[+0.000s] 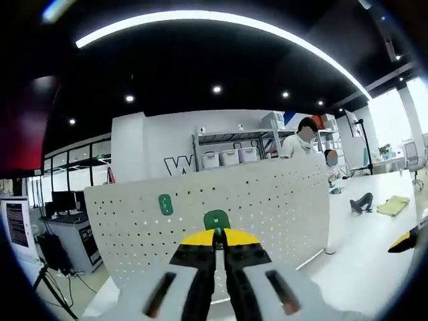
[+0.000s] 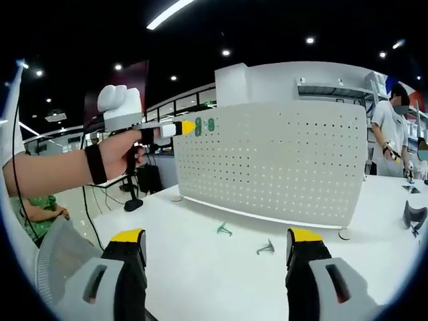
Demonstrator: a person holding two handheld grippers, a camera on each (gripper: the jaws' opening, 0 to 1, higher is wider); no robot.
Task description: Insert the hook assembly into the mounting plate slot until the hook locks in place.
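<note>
The white perforated mounting plate (image 1: 254, 200) stands upright on the table. My left gripper (image 1: 215, 234) is shut on a green hook (image 1: 216, 219), whose top touches the plate's face. A second green hook (image 1: 165, 204) sits on the plate, up and to the left. In the right gripper view a hand holds the left gripper (image 2: 186, 127) at the upper left corner of the plate (image 2: 281, 160), with the green hook (image 2: 198, 126) at its tip. My right gripper (image 2: 215, 246) hangs open over the table, holding nothing. Two loose green hooks (image 2: 224, 230) (image 2: 265, 249) lie before the plate.
The white table (image 2: 200, 267) stretches in front of the plate. A dark object (image 2: 414, 215) lies at its right edge, and a person (image 2: 391, 130) stands beyond. A yellow cloth (image 1: 393, 204) and a dark item (image 1: 361, 202) lie on a far table. The right gripper's tip (image 1: 403, 242) enters from the right.
</note>
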